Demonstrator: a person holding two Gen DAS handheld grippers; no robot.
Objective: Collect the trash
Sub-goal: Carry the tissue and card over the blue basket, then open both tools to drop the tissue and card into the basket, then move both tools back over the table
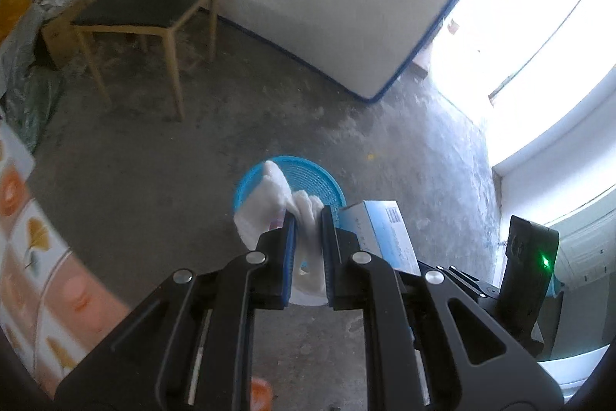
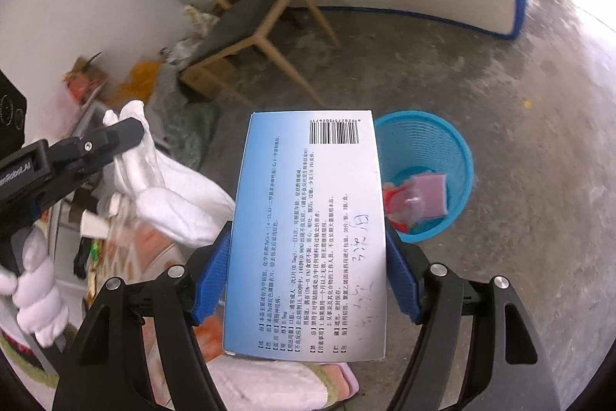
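Right now my left hand-held gripper (image 1: 308, 214) is clenched on a crumpled white tissue wad (image 1: 269, 203), its blue pads pressed into the soft paper with barely a gap between them. The wad bulges out ahead of the fingers and hangs over the near rim of the round blue plastic mesh waste basket (image 1: 308, 176) standing on the grey concrete floor (image 1: 154, 160).

My right hand-held gripper (image 2: 308, 268) is grasping a flat blue-and-white cardboard medicine box (image 2: 308, 237), the blue pads bearing on its two long edges and the jaws standing wide to span it. The printed back with the barcode faces the camera, and there is handwriting near its right edge. In the right wrist view the basket sits on the floor just beyond the box's right side, with red and purple wrappers (image 2: 415, 203) already lying in its bottom.

A wooden chair with a dark seat (image 1: 146, 2) stands further back beside a white mattress with blue piping (image 1: 346, 6) leaning upright. To my left, my white-gloved hand (image 2: 34, 295) grips the left gripper's handle.
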